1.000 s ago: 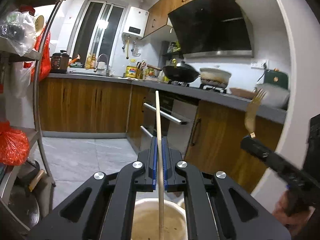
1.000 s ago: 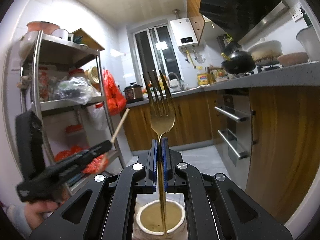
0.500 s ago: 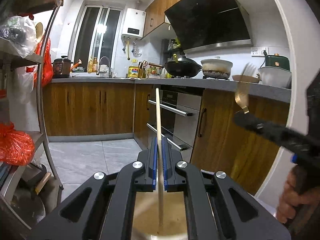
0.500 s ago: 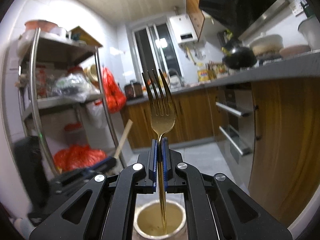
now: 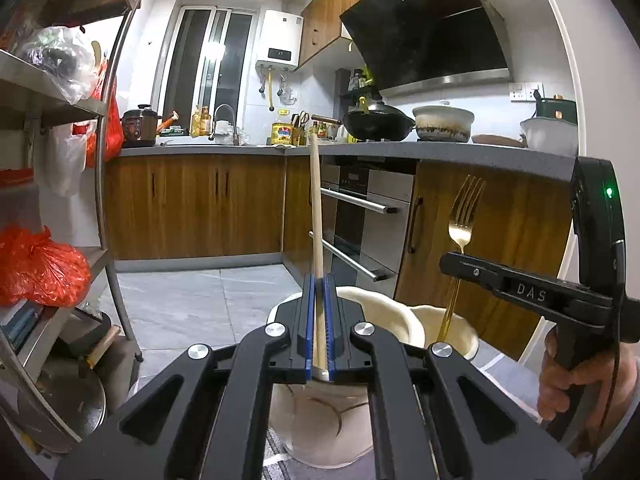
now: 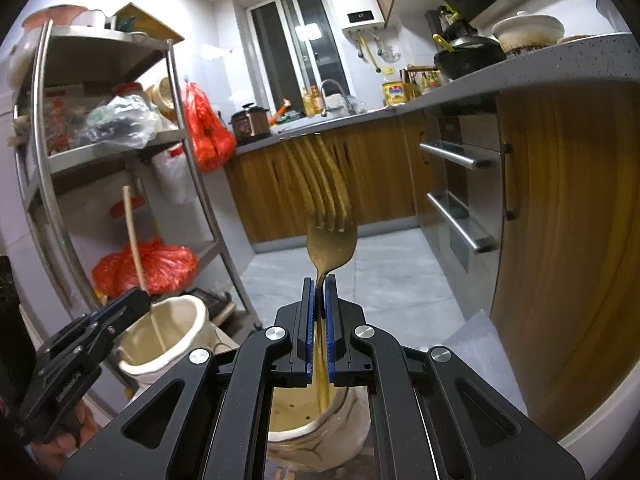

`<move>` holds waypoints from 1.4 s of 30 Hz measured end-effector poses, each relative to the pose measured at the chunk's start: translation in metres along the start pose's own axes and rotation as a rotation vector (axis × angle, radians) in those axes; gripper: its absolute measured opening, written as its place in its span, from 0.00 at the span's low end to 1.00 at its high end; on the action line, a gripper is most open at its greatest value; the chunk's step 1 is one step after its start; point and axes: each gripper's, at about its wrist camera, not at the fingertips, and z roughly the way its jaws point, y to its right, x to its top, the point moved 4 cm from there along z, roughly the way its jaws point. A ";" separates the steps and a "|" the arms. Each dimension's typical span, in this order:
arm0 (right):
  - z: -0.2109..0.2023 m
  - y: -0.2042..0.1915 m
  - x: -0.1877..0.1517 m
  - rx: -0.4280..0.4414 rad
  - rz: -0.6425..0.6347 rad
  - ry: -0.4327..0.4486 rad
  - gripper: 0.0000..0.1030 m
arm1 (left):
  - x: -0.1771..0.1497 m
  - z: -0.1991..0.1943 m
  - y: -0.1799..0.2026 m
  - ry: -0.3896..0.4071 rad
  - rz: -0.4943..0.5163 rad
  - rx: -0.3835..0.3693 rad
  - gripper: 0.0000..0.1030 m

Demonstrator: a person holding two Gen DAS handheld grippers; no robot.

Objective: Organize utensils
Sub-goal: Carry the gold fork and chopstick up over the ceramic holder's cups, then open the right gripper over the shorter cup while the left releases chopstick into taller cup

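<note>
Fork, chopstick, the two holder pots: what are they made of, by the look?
Fork: metal, probably steel with a gold-toned finish; it shines and reflects. Chopstick: likely wood or bamboo; pale tan, matte, no glare. Holder pots: apparently glazed ceramic; cream, thick rounded rims, soft sheen, though plastic cannot be ruled out.

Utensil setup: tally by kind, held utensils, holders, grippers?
Gold fork: 1
Wooden chopstick: 1
Cream holder cups: 2
Grippers, left gripper and right gripper: 2
Total: 6
</note>
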 end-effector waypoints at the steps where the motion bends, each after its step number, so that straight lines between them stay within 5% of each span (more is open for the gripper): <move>1: 0.000 0.000 0.000 -0.004 -0.002 0.001 0.06 | 0.000 0.001 0.000 0.000 0.004 0.004 0.04; 6: 0.000 0.002 -0.001 -0.028 -0.004 0.004 0.06 | 0.002 0.001 -0.004 -0.001 0.001 0.014 0.08; 8: 0.001 0.004 -0.001 -0.037 0.001 0.006 0.06 | 0.002 0.000 -0.007 0.005 0.000 0.036 0.21; 10: 0.001 0.006 -0.001 -0.047 0.007 0.005 0.06 | 0.004 -0.004 -0.011 0.021 -0.017 0.048 0.48; 21: 0.006 0.011 -0.004 -0.066 0.013 -0.021 0.16 | 0.002 -0.009 -0.018 0.051 -0.023 0.107 0.93; 26: 0.003 0.010 -0.003 -0.060 0.017 -0.005 0.36 | 0.001 -0.009 -0.018 0.061 -0.010 0.122 0.94; 28: 0.002 0.010 -0.002 -0.053 0.021 -0.004 0.54 | 0.000 -0.009 -0.018 0.063 -0.003 0.132 0.94; 30: -0.001 0.010 -0.001 -0.034 0.033 0.008 0.86 | 0.000 -0.009 -0.019 0.064 -0.001 0.138 0.95; 31: -0.003 0.010 -0.001 -0.030 0.035 0.016 0.90 | 0.000 -0.008 -0.019 0.063 -0.001 0.137 0.95; 42: -0.011 0.016 0.005 -0.183 -0.007 0.020 0.95 | -0.001 -0.008 -0.017 0.058 0.006 0.128 0.95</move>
